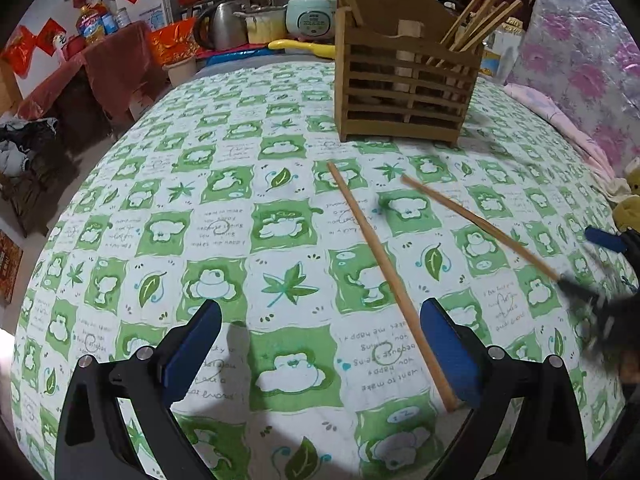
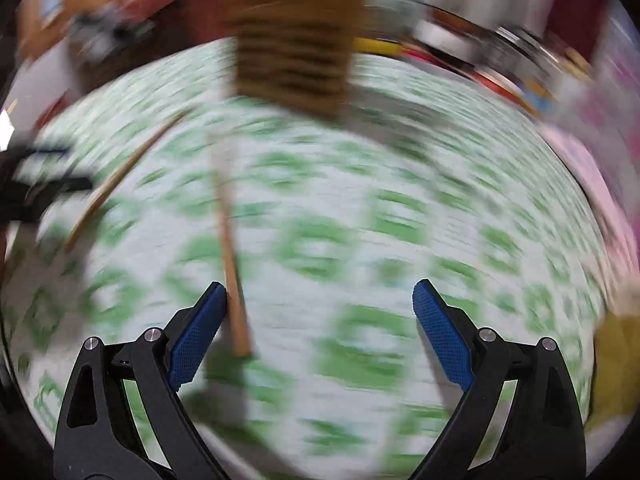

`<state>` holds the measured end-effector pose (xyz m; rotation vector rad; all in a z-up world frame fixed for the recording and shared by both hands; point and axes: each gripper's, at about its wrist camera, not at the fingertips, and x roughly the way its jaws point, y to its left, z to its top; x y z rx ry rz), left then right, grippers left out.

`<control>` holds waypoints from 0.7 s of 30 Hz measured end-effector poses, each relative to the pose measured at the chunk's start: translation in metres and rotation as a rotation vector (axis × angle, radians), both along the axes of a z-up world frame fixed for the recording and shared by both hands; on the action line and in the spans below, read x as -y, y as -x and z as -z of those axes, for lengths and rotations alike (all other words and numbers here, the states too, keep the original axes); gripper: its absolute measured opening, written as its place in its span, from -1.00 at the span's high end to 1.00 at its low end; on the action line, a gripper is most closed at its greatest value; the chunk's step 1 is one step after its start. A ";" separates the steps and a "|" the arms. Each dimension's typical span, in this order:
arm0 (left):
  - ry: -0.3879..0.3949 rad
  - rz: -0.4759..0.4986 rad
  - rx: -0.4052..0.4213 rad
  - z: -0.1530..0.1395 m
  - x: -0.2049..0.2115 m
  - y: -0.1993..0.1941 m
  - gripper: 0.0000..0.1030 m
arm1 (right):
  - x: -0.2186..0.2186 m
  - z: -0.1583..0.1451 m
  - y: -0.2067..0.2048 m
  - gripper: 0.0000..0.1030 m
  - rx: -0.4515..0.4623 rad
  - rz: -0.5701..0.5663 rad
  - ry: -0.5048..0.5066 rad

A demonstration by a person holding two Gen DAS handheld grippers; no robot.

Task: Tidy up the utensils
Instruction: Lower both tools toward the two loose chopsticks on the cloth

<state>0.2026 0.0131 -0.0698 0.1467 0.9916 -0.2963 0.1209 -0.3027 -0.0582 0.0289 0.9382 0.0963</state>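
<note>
Two loose wooden chopsticks lie on the green-and-white tablecloth. The nearer chopstick [image 1: 388, 276] runs down to the right finger of my left gripper [image 1: 320, 320], which is open and holds nothing. The farther chopstick [image 1: 480, 226] ends at my blurred right gripper [image 1: 588, 264]. In the right wrist view, which is smeared by motion, my right gripper [image 2: 320, 296] is open. One chopstick [image 2: 232, 260] lies just inside its left pad [image 2: 196, 340], not clamped. The other chopstick [image 2: 120, 176] lies to the left. The slatted wooden utensil holder [image 1: 404, 92] [image 2: 292, 52] stands behind, with several chopsticks upright in it.
The patterned tablecloth [image 1: 224, 240] covers a rounded table that drops off at the left. Behind it stand a kettle [image 1: 224, 26], a rice cooker [image 1: 312, 12] and a red-draped side table [image 1: 108, 60]. Pink floral fabric [image 1: 580, 64] lies to the right.
</note>
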 end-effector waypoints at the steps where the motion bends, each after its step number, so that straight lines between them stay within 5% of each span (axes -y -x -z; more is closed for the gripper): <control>1: -0.006 0.012 0.010 -0.001 0.003 0.003 -0.90 | 0.017 -0.002 0.004 -0.76 0.019 0.015 -0.105; 4: -0.041 0.081 0.031 -0.003 0.018 0.013 -0.90 | 0.045 0.000 0.007 -0.76 0.028 0.073 -0.248; 10: -0.198 0.219 0.054 0.007 0.054 0.037 -0.91 | 0.036 0.008 0.000 -0.77 -0.016 0.085 -0.240; 12: -0.198 0.221 0.052 0.006 0.050 0.037 -0.91 | 0.038 0.009 0.001 -0.77 -0.012 0.097 -0.251; 21: -0.126 -0.095 -0.026 0.007 -0.029 0.003 -0.91 | 0.045 0.010 0.000 -0.77 -0.006 0.119 -0.283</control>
